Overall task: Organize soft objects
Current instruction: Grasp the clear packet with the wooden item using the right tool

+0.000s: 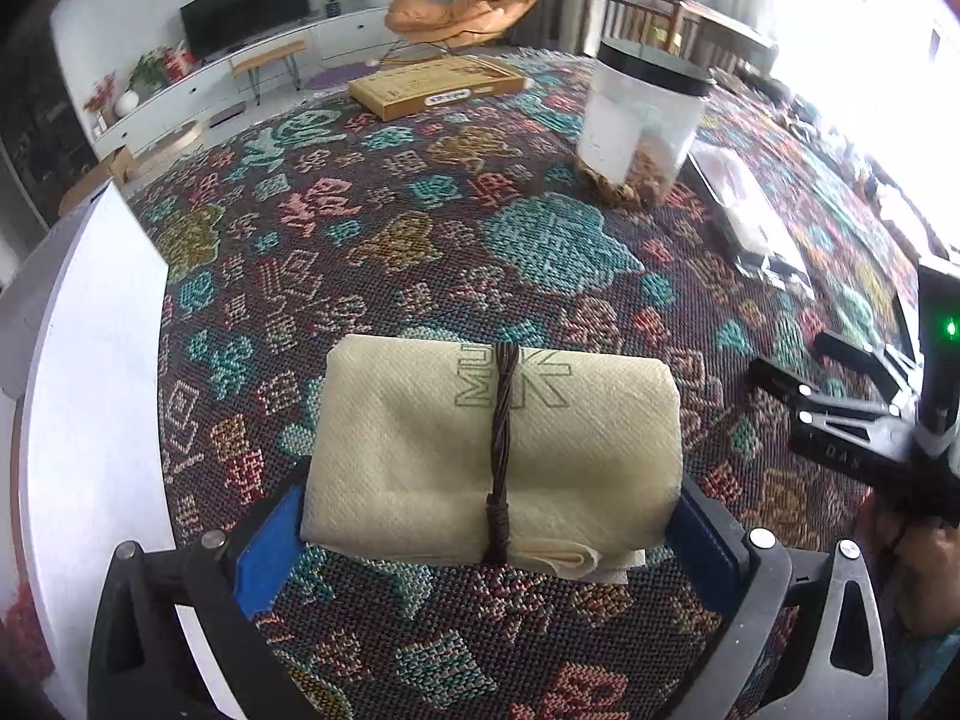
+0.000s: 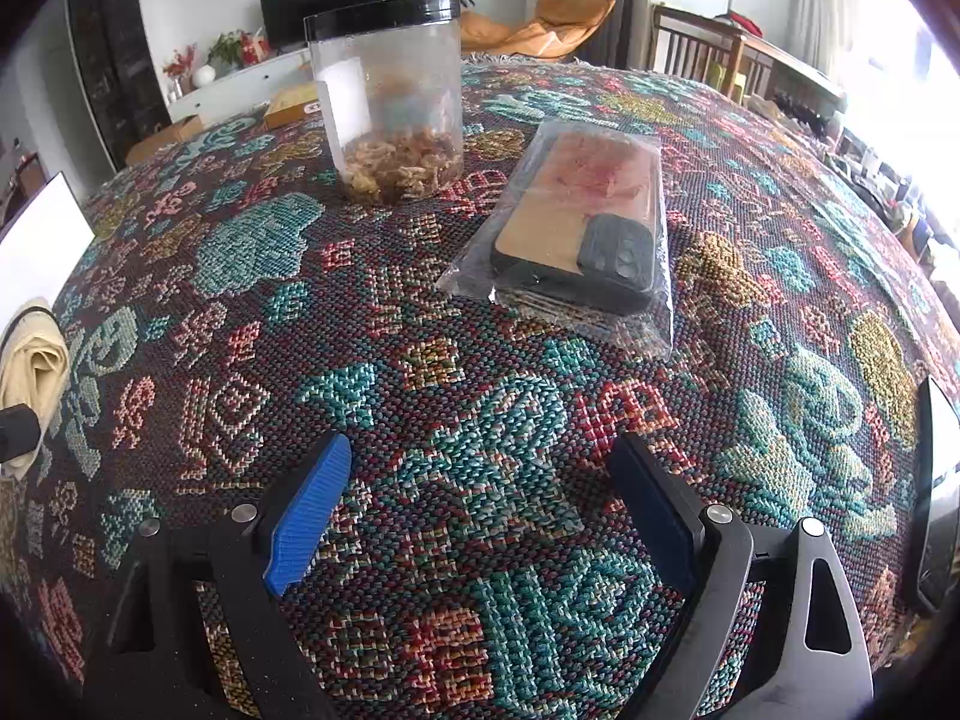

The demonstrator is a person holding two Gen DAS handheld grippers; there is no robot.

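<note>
Daylight floods both views from the upper right, where a window [image 1: 870, 30] burns out to pure white and washes over nearby detail. The patterned cloth [image 2: 480, 360] on the desk is evenly lit, with only soft shadows. Fisheye distortion bows the desk into a dome and darkens the corners. The centre is sharp; the edges smear, and the plastic bag [image 2: 576, 222] shows glare.

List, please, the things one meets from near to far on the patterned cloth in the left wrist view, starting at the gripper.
left gripper → cream cloth bundle tied with a dark cord → clear jar with a black lid → flat cardboard box.
</note>
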